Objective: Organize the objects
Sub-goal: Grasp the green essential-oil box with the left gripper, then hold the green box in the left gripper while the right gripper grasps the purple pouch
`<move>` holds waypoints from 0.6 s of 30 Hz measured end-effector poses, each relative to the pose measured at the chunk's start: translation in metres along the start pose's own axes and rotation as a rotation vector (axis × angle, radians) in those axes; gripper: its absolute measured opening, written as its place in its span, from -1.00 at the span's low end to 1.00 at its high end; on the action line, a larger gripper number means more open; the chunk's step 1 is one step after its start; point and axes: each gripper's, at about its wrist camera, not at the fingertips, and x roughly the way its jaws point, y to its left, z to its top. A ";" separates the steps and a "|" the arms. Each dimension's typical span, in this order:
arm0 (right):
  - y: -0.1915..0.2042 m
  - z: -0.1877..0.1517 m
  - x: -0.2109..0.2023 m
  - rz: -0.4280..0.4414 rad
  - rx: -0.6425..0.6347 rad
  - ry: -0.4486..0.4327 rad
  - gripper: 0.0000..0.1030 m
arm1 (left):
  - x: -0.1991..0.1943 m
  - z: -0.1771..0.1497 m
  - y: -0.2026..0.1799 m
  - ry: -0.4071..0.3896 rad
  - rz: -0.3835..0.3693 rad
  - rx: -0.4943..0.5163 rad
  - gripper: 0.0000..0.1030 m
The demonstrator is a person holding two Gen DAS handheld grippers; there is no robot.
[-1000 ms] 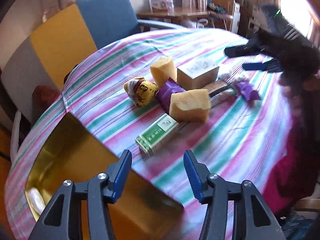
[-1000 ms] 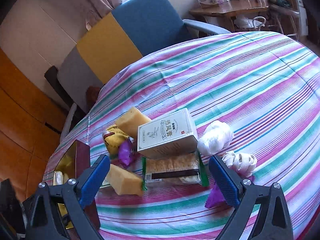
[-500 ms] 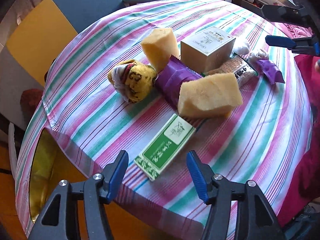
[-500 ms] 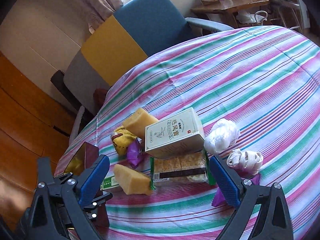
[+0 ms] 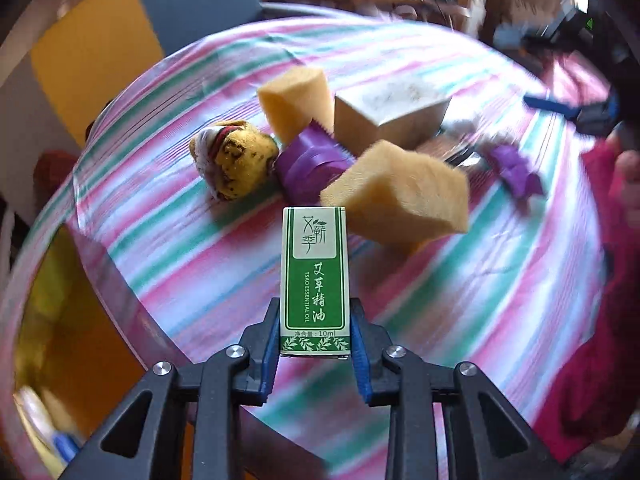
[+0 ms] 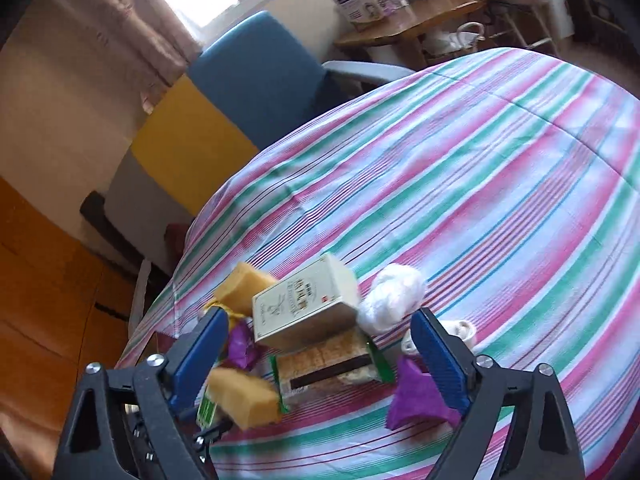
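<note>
My left gripper [image 5: 315,336] is shut on the lower end of a green and white essential-oil box [image 5: 314,276], which points away along the fingers above the striped tablecloth [image 5: 460,300]. Just beyond it lie a yellow sponge [image 5: 400,204], a purple wrapper [image 5: 308,164], a yellow patterned bundle [image 5: 234,164], a second sponge [image 5: 296,96] and a beige box [image 5: 388,114]. My right gripper [image 6: 318,316] hovers over the same pile, its jaws wide and closing. The beige box [image 6: 304,304] and a cracker packet [image 6: 332,364] lie between its pads, untouched.
A gold-lined box [image 5: 52,320] sits open at the table's left edge. A white bundle [image 6: 394,296], a white roll [image 6: 460,332] and a purple wrapper [image 6: 416,396] lie near the right pad. A blue and yellow chair [image 6: 256,80] stands behind the table. A red sleeve [image 5: 612,300] is at the right.
The left gripper came down over the green box, closed on it and now holds it lined up with the fingers. The right gripper's jaws narrowed a little as it shifted over the pile.
</note>
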 end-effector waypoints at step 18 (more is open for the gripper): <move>-0.029 -0.002 0.008 -0.120 0.109 0.065 0.48 | -0.020 -0.087 -0.059 -0.077 -0.109 -0.135 -0.41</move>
